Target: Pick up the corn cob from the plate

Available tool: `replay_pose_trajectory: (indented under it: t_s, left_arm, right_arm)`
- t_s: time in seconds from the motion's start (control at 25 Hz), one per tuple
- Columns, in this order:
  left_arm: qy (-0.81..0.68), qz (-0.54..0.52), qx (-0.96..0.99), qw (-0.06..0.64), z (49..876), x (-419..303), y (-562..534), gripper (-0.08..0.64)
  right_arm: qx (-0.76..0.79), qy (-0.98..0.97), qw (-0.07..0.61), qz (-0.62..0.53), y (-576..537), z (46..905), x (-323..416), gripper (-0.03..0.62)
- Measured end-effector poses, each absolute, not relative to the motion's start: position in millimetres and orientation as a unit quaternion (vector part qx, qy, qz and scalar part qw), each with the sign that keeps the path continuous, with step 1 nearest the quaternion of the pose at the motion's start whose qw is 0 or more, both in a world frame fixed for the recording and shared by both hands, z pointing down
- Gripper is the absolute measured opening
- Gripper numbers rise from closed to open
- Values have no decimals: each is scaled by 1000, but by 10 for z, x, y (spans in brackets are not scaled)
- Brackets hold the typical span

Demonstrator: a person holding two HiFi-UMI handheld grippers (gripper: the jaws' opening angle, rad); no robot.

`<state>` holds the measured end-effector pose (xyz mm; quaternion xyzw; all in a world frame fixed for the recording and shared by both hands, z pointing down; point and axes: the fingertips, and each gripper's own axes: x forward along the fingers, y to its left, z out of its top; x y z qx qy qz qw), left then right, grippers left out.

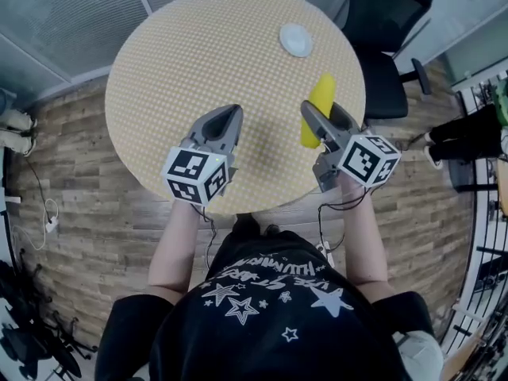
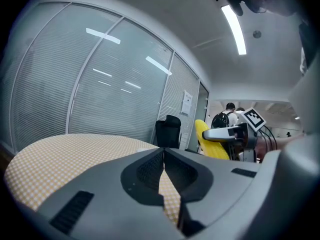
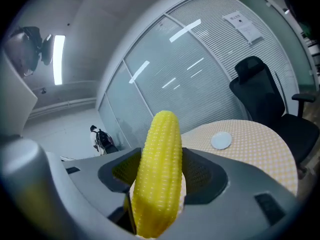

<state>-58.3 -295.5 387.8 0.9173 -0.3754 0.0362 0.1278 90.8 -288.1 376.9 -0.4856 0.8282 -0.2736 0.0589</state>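
The yellow corn cob (image 1: 319,108) is held up off the round table, clamped between the jaws of my right gripper (image 1: 321,115). In the right gripper view the corn cob (image 3: 159,171) stands upright and fills the gap between the jaws. The small white plate (image 1: 296,40) lies bare at the table's far right and shows again as the plate (image 3: 221,140) beyond the cob. My left gripper (image 1: 230,122) hovers over the table's near middle, its jaws pressed together on nothing. From the left gripper view the corn cob (image 2: 212,143) and the right gripper appear off to the right.
The round table (image 1: 198,70) has a yellow checked top. A black office chair (image 1: 385,30) stands behind it at the right. Glass walls with blinds (image 2: 90,94) surround the room. People with backpacks (image 2: 222,119) stand far off in a corridor.
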Motion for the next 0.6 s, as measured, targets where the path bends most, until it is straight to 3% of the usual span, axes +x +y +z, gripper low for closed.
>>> replay_pose_trajectory:
  t_s: [0.6]
  left_arm:
    - [-396,55,910,113,3834,-103,-1634,8]
  right_arm:
    - [-451,850,71,-262,-1564,3747,1283,255]
